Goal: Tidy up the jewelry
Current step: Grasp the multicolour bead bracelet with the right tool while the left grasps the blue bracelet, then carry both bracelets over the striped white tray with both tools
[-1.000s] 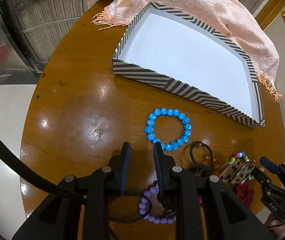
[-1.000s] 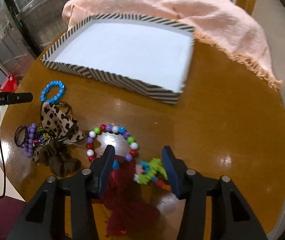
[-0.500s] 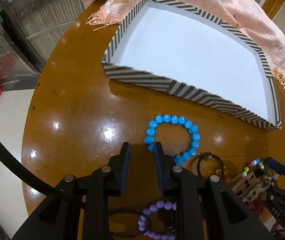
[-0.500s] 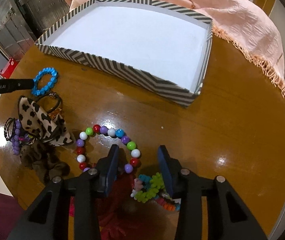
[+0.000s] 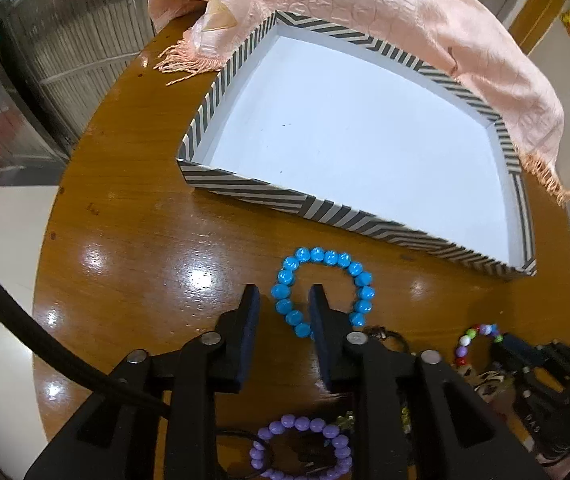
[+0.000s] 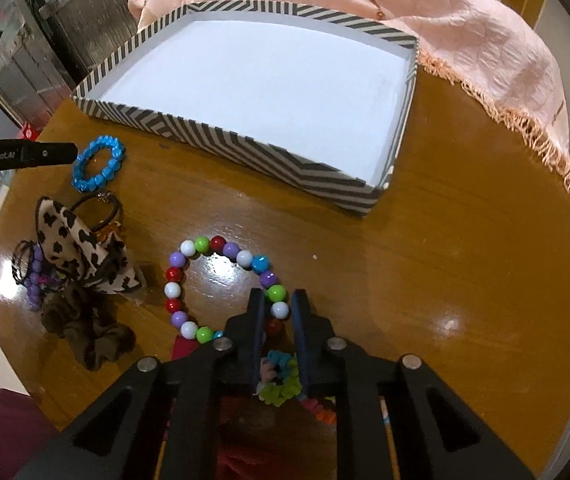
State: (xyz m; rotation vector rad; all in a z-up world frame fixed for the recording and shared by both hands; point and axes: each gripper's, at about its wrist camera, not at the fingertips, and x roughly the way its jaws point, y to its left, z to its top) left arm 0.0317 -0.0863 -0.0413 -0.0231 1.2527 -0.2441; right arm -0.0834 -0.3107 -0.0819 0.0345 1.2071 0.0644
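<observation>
A blue bead bracelet (image 5: 325, 290) lies on the round wooden table in front of a striped tray (image 5: 317, 210) with a white floor. My left gripper (image 5: 283, 300) is open, its fingers straddling the bracelet's left side. The bracelet also shows in the right wrist view (image 6: 99, 164). A multicoloured bead bracelet (image 6: 221, 284) lies nearer. My right gripper (image 6: 277, 306) has narrowed around its right side, with beads between the fingers. The striped tray (image 6: 245, 148) holds nothing.
A pink fringed scarf (image 5: 365, 12) drapes over the tray's far rim. A purple bead bracelet (image 5: 301, 452) lies under the left gripper. A leopard-print cloth (image 6: 85, 248), a brown scrunchie (image 6: 89, 328), a black cord ring (image 6: 101, 208) and a green-and-orange piece (image 6: 285, 384) lie at the front.
Both grippers moved forward and down. The left fingers now straddle the blue bracelet. The right fingers closed in around the beads of the multicoloured bracelet.
</observation>
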